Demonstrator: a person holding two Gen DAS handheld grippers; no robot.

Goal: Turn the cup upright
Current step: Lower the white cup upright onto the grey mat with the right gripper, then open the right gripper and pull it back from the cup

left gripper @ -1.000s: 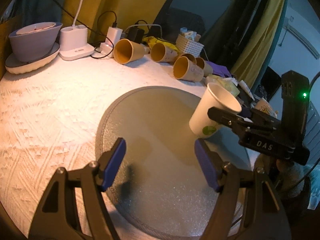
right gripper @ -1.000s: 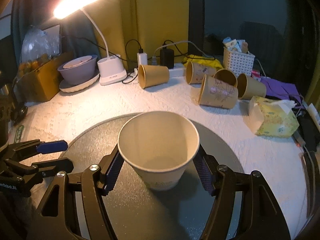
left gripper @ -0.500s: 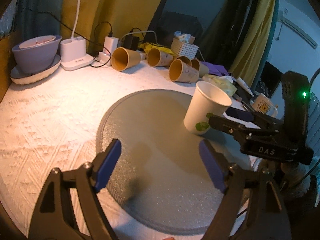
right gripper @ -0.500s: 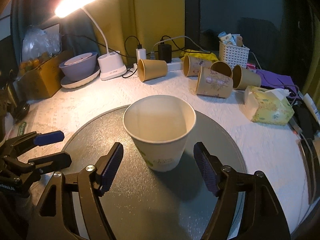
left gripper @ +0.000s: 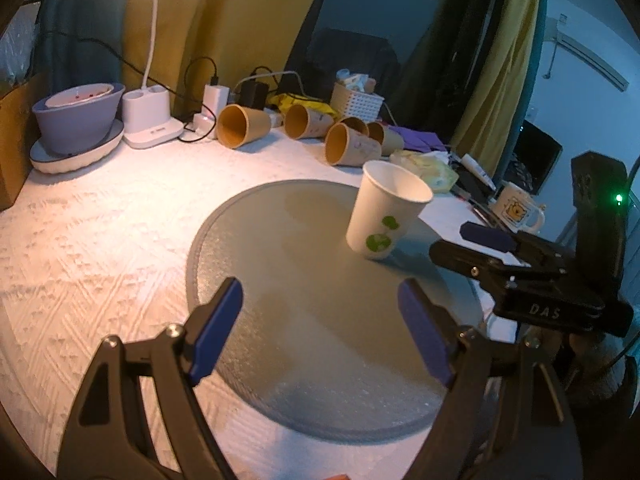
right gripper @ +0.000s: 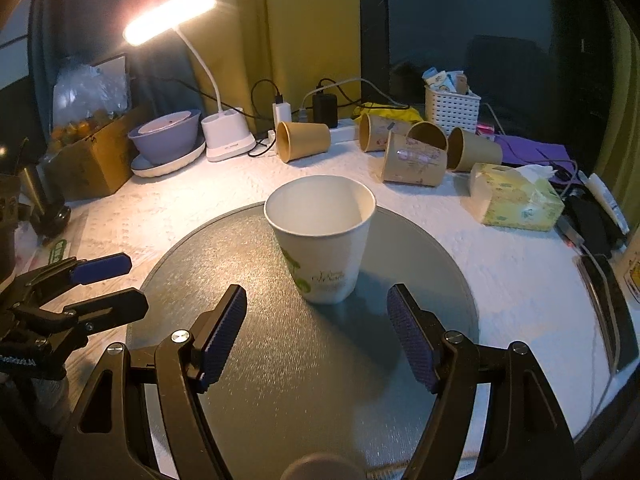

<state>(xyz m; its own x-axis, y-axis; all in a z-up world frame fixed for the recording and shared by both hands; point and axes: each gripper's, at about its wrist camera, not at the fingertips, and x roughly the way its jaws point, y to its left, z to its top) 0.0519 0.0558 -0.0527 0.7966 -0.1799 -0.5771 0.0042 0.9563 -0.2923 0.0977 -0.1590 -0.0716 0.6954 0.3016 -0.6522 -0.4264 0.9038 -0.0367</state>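
The white paper cup (right gripper: 322, 240) stands upright, mouth up, at the middle of the frame on the round grey mat (right gripper: 280, 380). The right gripper (right gripper: 316, 332), spread wide, sits just below it, touching nothing. At lower centre, the left gripper (left gripper: 320, 328) is also spread wide and empty.

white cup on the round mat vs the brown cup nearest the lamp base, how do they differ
The white cup stands upright, mouth up; the brown cup lies on its side, mouth facing sideways. The white cup is white with green print, the brown cup plain tan. The white cup sits on the round mat; the brown cup lies off it on the tablecloth, near the lamp base. Both look like tapered paper cups.
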